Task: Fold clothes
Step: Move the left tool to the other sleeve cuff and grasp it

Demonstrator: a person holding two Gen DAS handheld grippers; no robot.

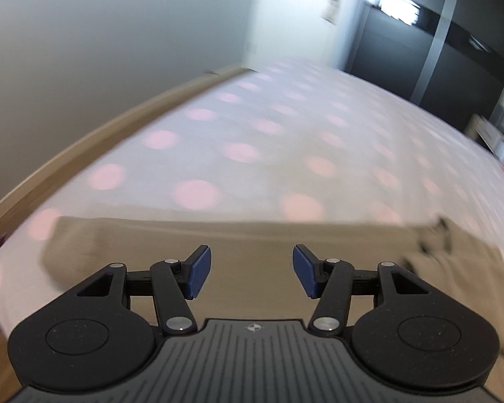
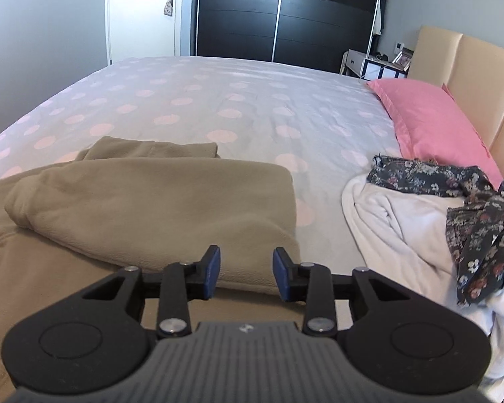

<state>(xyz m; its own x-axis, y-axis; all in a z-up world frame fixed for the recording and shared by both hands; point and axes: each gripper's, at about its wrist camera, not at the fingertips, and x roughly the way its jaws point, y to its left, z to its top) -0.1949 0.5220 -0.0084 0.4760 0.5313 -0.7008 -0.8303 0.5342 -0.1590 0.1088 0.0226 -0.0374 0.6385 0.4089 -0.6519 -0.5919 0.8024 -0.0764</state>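
Both fingers parted, angled over khaki garment [image 2: 158, 201]

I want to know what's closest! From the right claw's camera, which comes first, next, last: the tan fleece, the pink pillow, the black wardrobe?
1. Tan fleece: right under the right claw.
2. Pink pillow: farther up the bed, on the right.
3. Black wardrobe: beyond the bed, at the far wall.

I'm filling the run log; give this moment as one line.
left gripper: open, empty | right gripper: open, empty | tan fleece garment: part-folded on bed | white and floral clothes: unfolded
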